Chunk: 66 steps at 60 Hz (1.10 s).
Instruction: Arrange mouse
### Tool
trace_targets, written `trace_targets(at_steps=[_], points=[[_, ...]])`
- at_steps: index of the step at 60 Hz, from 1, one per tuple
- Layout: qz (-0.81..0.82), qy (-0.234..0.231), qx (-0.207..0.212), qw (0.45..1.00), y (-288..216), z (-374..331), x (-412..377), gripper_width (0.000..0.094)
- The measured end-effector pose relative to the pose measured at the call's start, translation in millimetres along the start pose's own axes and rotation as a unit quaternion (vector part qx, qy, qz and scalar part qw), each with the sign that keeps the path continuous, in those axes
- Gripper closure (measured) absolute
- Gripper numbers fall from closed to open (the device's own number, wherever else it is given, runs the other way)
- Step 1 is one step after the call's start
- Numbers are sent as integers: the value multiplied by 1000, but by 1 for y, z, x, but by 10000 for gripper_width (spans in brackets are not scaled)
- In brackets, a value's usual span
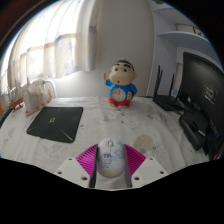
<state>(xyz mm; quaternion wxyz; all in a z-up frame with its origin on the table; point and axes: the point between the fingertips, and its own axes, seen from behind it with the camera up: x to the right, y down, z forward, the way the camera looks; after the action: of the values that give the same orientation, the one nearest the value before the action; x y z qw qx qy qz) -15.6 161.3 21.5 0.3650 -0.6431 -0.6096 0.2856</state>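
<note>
A white mouse with a faint printed pattern sits between my gripper's two fingers. The pink pads press on both of its sides, so the gripper is shut on it. The mouse is held just above the pale patterned tabletop. A black mouse pad lies on the table ahead and to the left of the fingers.
A cartoon boy figure in a blue shirt stands at the back of the table. A glass jar stands at the far left. A black monitor and dark devices fill the right side. A small round coaster lies just ahead to the right.
</note>
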Motion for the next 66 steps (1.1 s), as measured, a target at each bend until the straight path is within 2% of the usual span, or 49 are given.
trace_targets(at_steps=[12, 20, 27, 35, 39, 41, 43, 46, 47, 49, 54, 61, 66], points=[[11, -59, 49, 997, -120, -21, -78, 548], [19, -95, 64, 993, -166, 1, -151, 547], [31, -122, 48, 991, -154, 42, -211, 548], [24, -115, -8, 993, -93, 95, -247, 546], [23, -113, -37, 993, -63, 109, -255, 512], [18, -106, -45, 993, -53, 111, -255, 464], [5, -103, -23, 994, -59, 110, -256, 403], [-16, -84, -24, 996, -58, 108, -249, 112], [-20, -77, -26, 996, -58, 106, -247, 76], [-23, -71, -27, 997, -63, 99, -245, 112], [-20, -72, -38, 996, -74, 62, -237, 84], [-10, -71, -46, 996, -89, -23, -213, 85], [-10, -61, -67, 996, -85, -88, -188, 87]])
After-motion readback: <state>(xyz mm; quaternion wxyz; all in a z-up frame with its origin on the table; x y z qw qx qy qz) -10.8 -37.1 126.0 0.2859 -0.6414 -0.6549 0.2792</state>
